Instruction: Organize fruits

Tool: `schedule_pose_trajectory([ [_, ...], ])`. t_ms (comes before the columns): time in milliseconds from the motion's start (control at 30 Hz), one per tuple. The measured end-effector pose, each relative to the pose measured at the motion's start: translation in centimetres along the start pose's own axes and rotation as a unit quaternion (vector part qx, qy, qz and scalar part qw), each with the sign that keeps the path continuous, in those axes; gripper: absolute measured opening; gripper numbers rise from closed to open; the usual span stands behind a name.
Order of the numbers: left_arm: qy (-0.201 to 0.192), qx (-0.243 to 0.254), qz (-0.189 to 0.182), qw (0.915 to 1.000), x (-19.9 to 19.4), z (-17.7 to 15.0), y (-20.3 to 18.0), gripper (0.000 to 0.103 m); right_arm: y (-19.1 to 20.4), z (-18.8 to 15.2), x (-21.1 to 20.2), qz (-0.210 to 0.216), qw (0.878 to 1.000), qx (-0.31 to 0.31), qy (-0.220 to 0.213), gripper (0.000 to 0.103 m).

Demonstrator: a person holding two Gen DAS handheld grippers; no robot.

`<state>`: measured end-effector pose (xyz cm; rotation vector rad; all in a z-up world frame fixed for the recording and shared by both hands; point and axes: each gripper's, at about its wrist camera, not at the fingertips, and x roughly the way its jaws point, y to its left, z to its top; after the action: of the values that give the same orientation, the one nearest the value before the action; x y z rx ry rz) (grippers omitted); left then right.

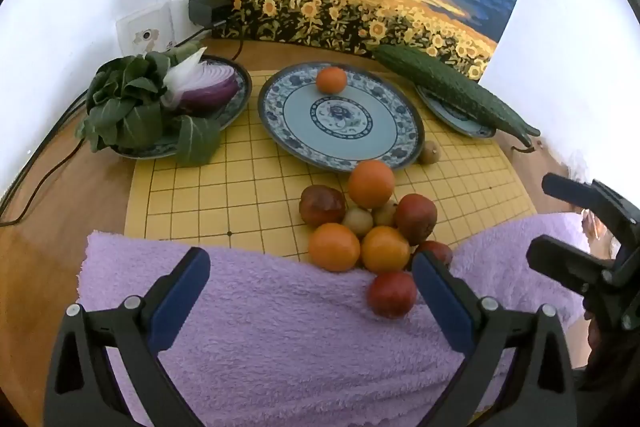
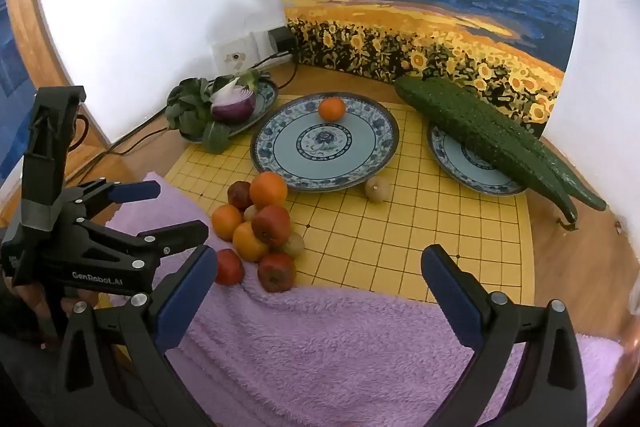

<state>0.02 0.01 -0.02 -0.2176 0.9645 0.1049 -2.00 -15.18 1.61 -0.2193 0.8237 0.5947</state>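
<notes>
On the bench, the middle plate (image 1: 404, 143) is left nearly bare while the fruit pile (image 1: 370, 223) lies before it, so one orange should be squarely straddled by the empty, fully spread left hand-held gripper (image 1: 310, 265) or right hand-held gripper (image 2: 320, 263).

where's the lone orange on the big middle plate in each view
Left wrist: the orange sits upper centre, on the far rim of the middle plate.
Right wrist: the orange sits upper centre, same far rim.
Shared landmark: the halved red onion, left of that plate.
</notes>
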Motion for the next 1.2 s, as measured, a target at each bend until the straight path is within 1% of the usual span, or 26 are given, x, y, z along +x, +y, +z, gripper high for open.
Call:
schedule_pose_trajectory([
  [300, -0.002, -0.002, 0.003, 1.0, 0.06, -0.01, -0.11, 0.103, -0.03, -0.04, 0.1, 0.003, 1.0, 0.002, 0.0, 0.103],
  [400, -0.003, -0.005, 0.002, 1.0, -0.18, 0.2, 0.43, 0.103, 0.0, -0.05, 0.09, 0.003, 1.0, 0.002, 0.0, 0.103],
  [733, -0.005, -0.01, -0.003, 0.9999, -0.39, 0.36, 0.35, 0.103, -0.17, -0.14, -0.05, 0.003, 1.0, 0.001, 0.0, 0.103],
  [867, -0.004, -0.01, -0.004, 0.9999, -0.34, 0.33, 0.26, 0.103, -0.21, 0.01, -0.36, -0.005, 1.0, 0.004, -0.008, 0.103],
  [967, -0.004, -0.01, -0.003, 0.9999, -0.32, 0.32, 0.22, 0.103, -0.41, 0.0, 0.06, -0.005, 1.0, 0.008, -0.006, 0.103],
  [1200, -0.002, -0.009, -0.002, 1.0, -0.25, 0.29, 0.06, 0.103, -0.24, 0.04, -0.37, -0.006, 1.0, 0.007, -0.008, 0.103],
])
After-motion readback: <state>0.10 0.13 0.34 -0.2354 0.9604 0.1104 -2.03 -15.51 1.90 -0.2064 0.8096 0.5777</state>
